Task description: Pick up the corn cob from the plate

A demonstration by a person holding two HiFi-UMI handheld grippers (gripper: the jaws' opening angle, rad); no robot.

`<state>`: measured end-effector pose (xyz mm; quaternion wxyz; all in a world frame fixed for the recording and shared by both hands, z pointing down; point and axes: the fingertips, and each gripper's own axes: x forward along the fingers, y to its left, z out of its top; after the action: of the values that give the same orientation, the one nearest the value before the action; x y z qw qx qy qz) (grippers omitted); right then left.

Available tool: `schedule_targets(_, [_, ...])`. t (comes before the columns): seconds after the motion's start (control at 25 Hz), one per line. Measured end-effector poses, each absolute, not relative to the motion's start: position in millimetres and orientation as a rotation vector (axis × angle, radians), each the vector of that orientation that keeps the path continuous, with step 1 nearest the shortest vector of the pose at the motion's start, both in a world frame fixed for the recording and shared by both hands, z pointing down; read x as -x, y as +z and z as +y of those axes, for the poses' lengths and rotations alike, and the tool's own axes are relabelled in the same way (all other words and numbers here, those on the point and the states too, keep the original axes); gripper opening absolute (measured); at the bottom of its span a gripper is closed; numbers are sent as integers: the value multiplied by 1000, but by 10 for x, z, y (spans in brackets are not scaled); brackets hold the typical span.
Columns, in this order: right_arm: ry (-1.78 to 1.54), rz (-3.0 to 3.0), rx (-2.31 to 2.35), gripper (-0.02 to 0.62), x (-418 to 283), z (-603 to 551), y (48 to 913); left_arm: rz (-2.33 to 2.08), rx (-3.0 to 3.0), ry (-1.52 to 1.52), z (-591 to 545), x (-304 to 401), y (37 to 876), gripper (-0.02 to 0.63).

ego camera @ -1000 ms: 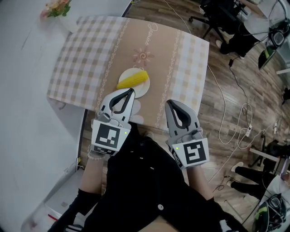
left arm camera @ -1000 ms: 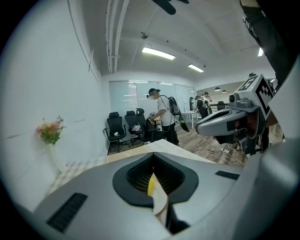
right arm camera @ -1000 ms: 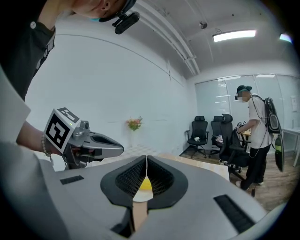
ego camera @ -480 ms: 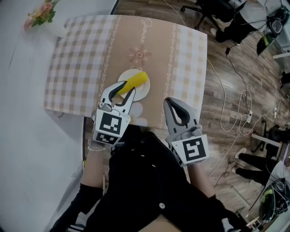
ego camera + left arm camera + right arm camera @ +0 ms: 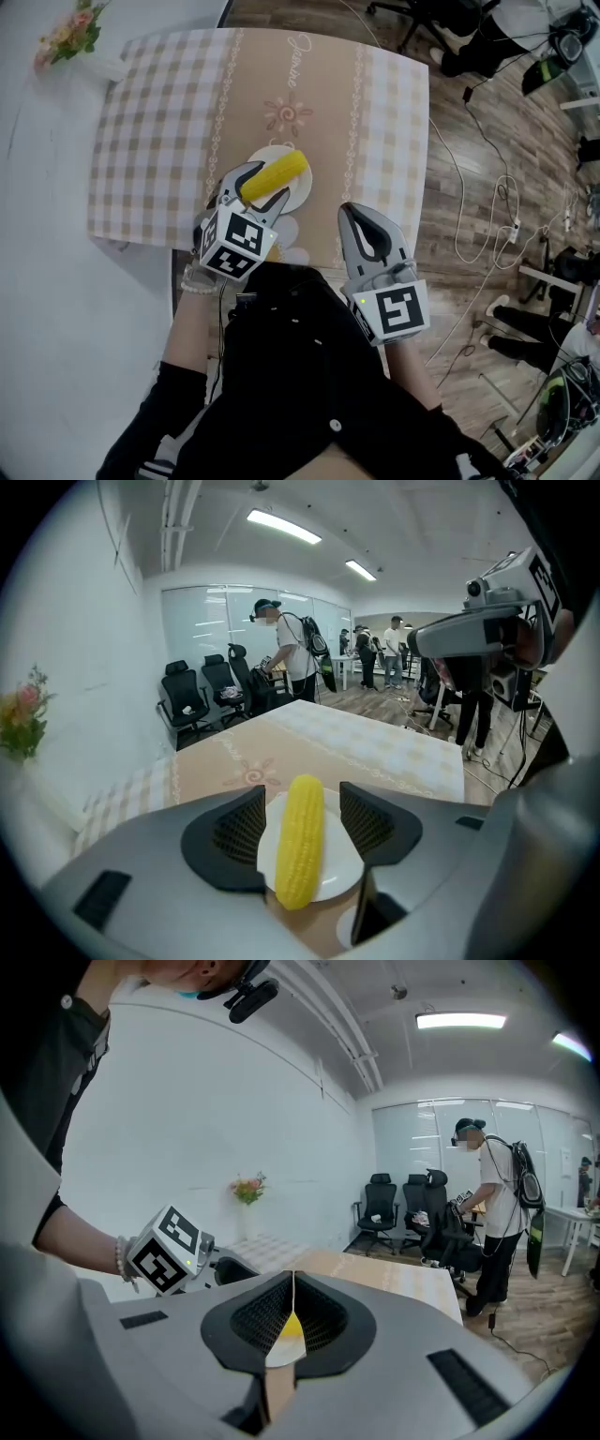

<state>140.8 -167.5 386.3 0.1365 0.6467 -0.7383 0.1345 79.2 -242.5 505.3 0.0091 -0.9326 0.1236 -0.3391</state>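
Centrally, the corn cob (image 5: 275, 175) lies on a white plate (image 5: 298, 197), slanting across it. The plate sits close to the near edge of the worktop (image 5: 159, 122). The worktop is covered by a cloth (image 5: 380, 112), checked at both sides and tan with a flower motif down the middle.

- **Left gripper** (image 5: 265, 183): reaches over the near rim of the plate, with one of its fingers (image 5: 230, 832) on each side of the cob. The fingers are released and opening. In the left gripper view a gap shows between the cob (image 5: 302, 841) and the right-hand finger. The left-hand finger stands just beside the cob, which rests on the plate (image 5: 342, 869).
- **Right gripper** (image 5: 352, 211): held to the right of the plate, apart from it, by the worktop's near edge. The right gripper view shows its fingers (image 5: 258, 1321) clenched together with nothing between them.
- **Surroundings:** a small bunch of flowers (image 5: 66, 33) stands at the far left corner of the worktop. Beyond lie a wooden floor (image 5: 478, 187) with loose cables (image 5: 487, 234), black office chairs (image 5: 202, 691) and a standing person (image 5: 286, 658).
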Motion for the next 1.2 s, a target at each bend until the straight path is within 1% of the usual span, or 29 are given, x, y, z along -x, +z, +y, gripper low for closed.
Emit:
schedule_targets(0.44, [437, -2066, -1922, 43, -1440, -1759, 3966, 245, 2920, -1215, -2532, -897, 5572, 265])
schedule_targets(0.72, [459, -2025, -1948, 43, -1478, -1782, 4024, 175, 2888, -1305, -2546, -941, 5844, 267])
schedule_targets(1.2, [480, -2002, -1943, 43, -1454, -1810, 4111, 185, 2960, -1376, -2565, -978, 6045, 265])
